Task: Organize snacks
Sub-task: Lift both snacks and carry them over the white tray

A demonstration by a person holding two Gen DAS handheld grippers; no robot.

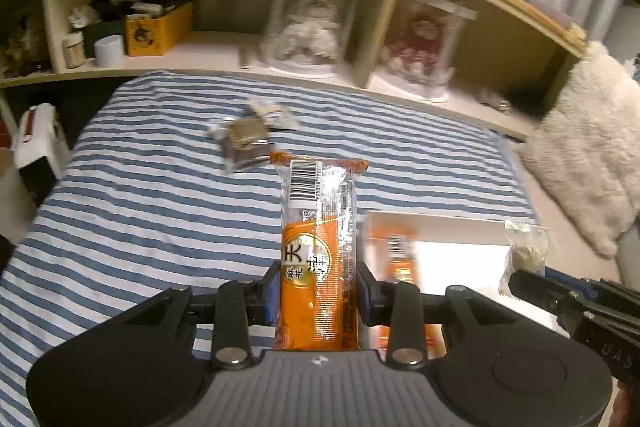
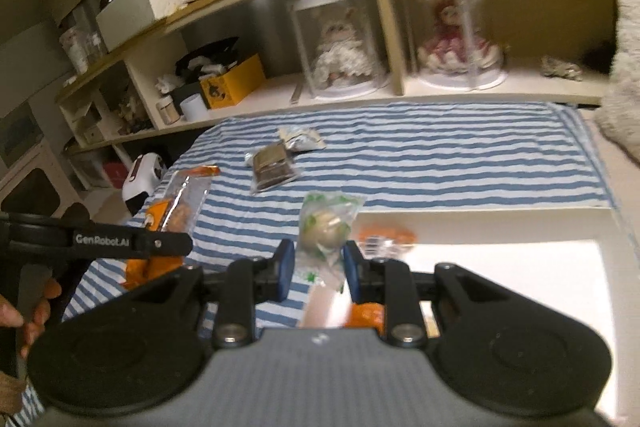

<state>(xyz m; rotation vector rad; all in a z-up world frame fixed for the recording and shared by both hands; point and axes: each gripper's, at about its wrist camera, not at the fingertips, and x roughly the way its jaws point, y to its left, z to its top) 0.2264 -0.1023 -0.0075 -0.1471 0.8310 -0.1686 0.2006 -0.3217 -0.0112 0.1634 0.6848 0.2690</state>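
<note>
My left gripper point(image 1: 318, 291) is shut on an orange snack packet point(image 1: 318, 243) with a barcode, held above the striped bed; it also shows in the right wrist view point(image 2: 176, 203). My right gripper point(image 2: 318, 267) is shut on a clear packet with a round green-and-white snack point(image 2: 326, 227), also seen in the left wrist view point(image 1: 526, 247). A white box point(image 2: 500, 227) lies at the right with an orange packet point(image 2: 384, 241) in it. A dark snack packet point(image 1: 242, 143) and a silver packet point(image 1: 274, 113) lie on the bed farther ahead.
A striped blue-and-white sheet point(image 1: 140, 187) covers the bed. Behind it a wooden shelf point(image 2: 396, 27) holds two dolls in clear cases point(image 2: 340, 47), a yellow box point(image 2: 232, 81) and a white cup point(image 2: 194, 107). A fluffy white pillow point(image 1: 592, 147) lies at right.
</note>
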